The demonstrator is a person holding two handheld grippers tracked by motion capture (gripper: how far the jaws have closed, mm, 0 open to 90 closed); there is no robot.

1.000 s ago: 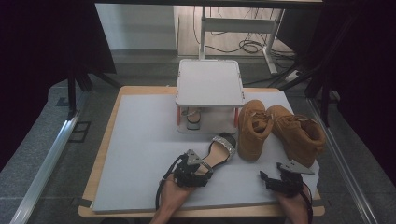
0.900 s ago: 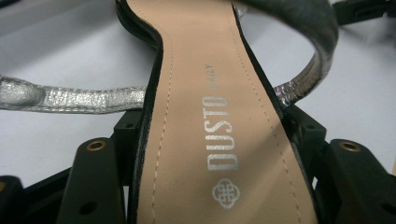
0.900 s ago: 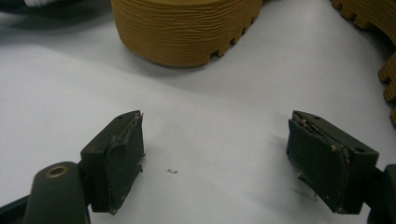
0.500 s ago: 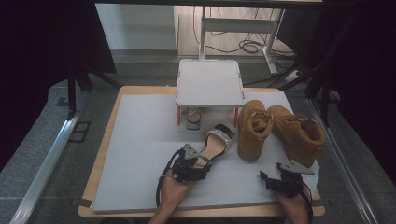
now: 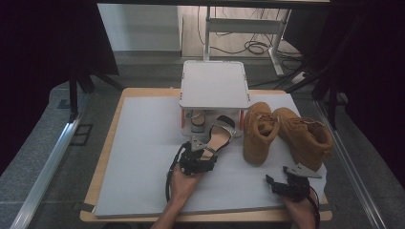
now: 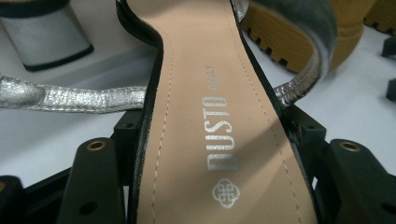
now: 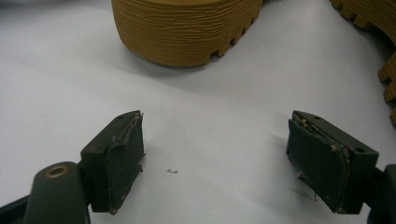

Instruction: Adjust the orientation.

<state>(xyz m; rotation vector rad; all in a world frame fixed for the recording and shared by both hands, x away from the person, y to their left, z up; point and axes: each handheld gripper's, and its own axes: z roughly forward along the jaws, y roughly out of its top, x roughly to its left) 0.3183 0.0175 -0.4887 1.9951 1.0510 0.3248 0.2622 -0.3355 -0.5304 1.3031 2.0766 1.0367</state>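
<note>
Between the jaws of the left claw (image 5: pixel 203 151) lay the heeled sandal (image 5: pixel 216 138), gripped across the sides of its tan insole near the toe end, so the claw was closed on a fairly wide sole rather than pinched tight. It sat near the middle of the worktop (image 5: pixel 143 143), its long axis running diagonally away from the person, heel end leading toward the gap under the small white shoe rack (image 5: pixel 215 86), where its mate (image 5: pixel 197 120) appeared to stand, though shadow made that hard to confirm. To do this step well, the shoe should stay level and be steered along its own axis, with the silver strap (image 6: pixel 70 95) kept from snagging the rack's leg. Just beside it to the right stood the two tan boots (image 5: pixel 282 131). The right claw (image 7: pixel 217 158) rested wide open and empty on the worktop's near right corner.
</note>
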